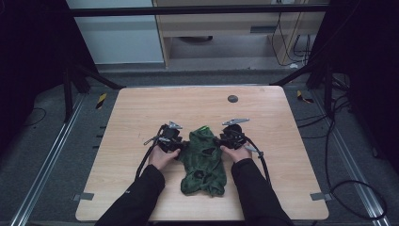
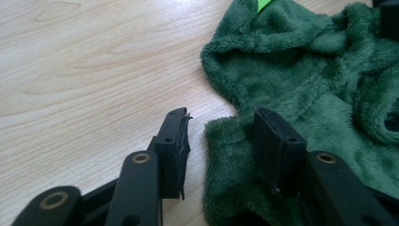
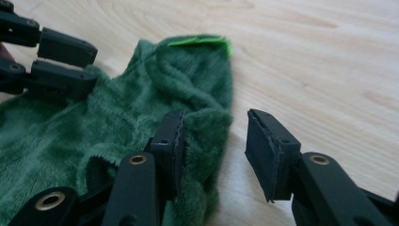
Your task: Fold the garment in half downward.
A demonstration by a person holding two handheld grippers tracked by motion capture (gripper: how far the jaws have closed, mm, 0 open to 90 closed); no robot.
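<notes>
A dark green fleece garment (image 1: 204, 160) lies crumpled on the wooden table (image 1: 141, 113), with a bright green tag (image 1: 203, 127) at its far end. My left gripper (image 1: 184, 147) sits at the garment's left edge. In the left gripper view its jaws (image 2: 221, 136) stand apart around a fold of the fleece (image 2: 306, 80), with a gap beside the left pad. At the opposite edge is my right gripper (image 1: 217, 141). Its jaws (image 3: 214, 141) also stand apart, straddling the rim of the fleece (image 3: 117, 117), and the tag (image 3: 197, 41) shows beyond them. The left gripper's jaws (image 3: 61, 61) appear at the far side.
A small dark round disc (image 1: 232, 99) sits near the table's far edge. Bare wood lies on both sides of the garment. Black cables (image 1: 263, 165) trail from the grippers along the forearms. Metal frame bars and floor cables surround the table.
</notes>
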